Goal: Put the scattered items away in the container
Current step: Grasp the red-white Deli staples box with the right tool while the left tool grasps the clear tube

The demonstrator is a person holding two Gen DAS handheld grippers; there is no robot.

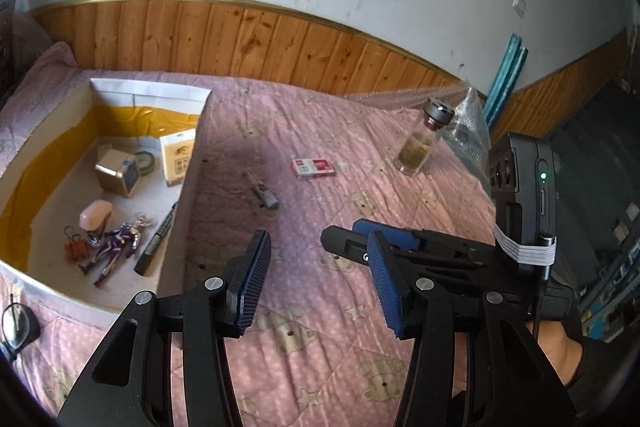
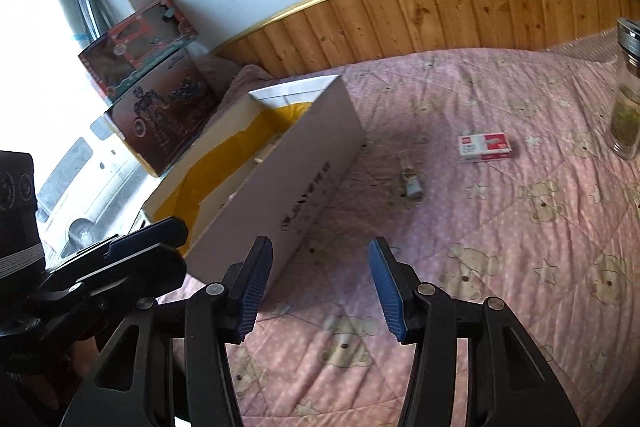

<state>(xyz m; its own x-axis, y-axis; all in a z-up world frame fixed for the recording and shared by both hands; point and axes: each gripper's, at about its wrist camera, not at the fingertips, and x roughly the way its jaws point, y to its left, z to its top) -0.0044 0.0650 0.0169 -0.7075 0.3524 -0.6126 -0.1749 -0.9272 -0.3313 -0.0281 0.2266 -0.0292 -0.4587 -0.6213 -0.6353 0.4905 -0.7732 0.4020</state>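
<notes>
Both empty: left gripper (image 1: 318,281) and right gripper (image 2: 318,285) spread apart over the bed (image 2: 500,247). Left view looks into the box (image 1: 188,183), figurine (image 1: 116,247) inside; red-and-white packet (image 2: 484,146) lies out on the quilt.

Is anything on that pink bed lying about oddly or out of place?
Three things sit loose on the quilt outside the white box: a small red and white carton, a little grey object too small to identify, and a glass bottle standing upright. Nothing looks spilled or broken.
</notes>
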